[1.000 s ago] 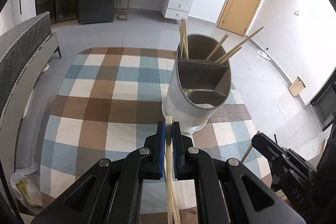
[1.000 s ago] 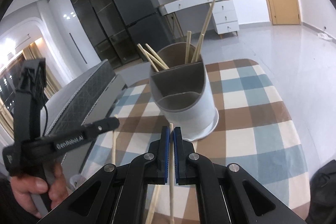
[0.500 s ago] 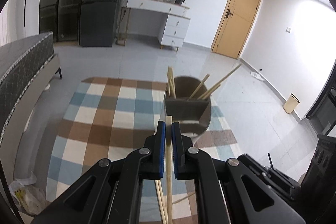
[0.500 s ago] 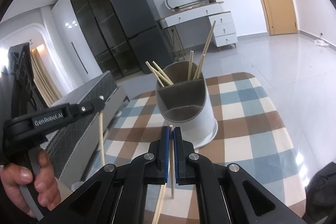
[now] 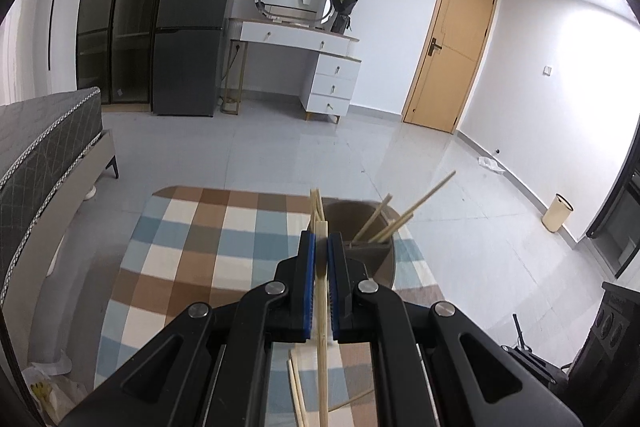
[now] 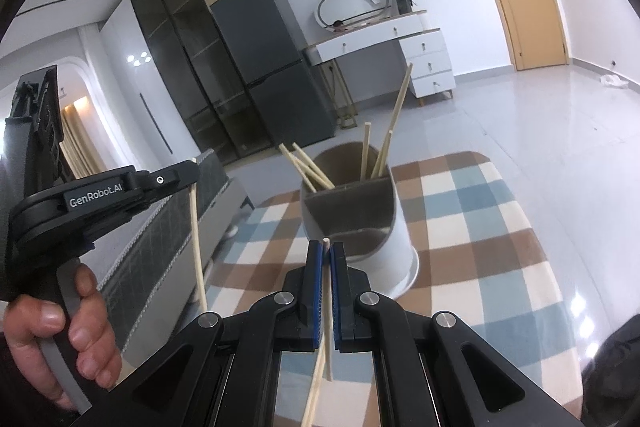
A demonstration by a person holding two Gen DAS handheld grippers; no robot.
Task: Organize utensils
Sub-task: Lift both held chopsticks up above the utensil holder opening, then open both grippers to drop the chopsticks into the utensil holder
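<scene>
Left wrist view: the left gripper (image 5: 321,247) is clamped on a pale wooden chopstick (image 5: 321,327), whose shaft runs down between the blue pads (image 5: 305,283) and out past the bottom of the picture. Just beyond the fingertips stands the utensil holder (image 5: 378,259), a round holder with a divider inside, on the checked cloth of the counter (image 5: 192,251). Several chopsticks in the holder (image 5: 416,209) lean out to the right of its back compartment, and a few more stand upright at its left rim, partly hidden by the gripper. Below the gripper, loose chopsticks (image 5: 298,391) lie on the cloth near the counter's near edge.

Right wrist view: the right gripper (image 6: 327,251) is closed tight on a second chopstick (image 6: 327,311), its tip showing just above the pads and the rest hanging below. The white holder (image 6: 394,227) stands near the middle of the counter (image 6: 500,227), directly ahead, its back compartment holding chopsticks that fan left and right; the front compartment looks empty, though its floor is partly hidden. At the left a hand (image 6: 60,331) grips the handle of the left gripper (image 6: 194,171), which holds its chopstick (image 6: 198,239) hanging nearly upright, off the counter's left edge.
</scene>
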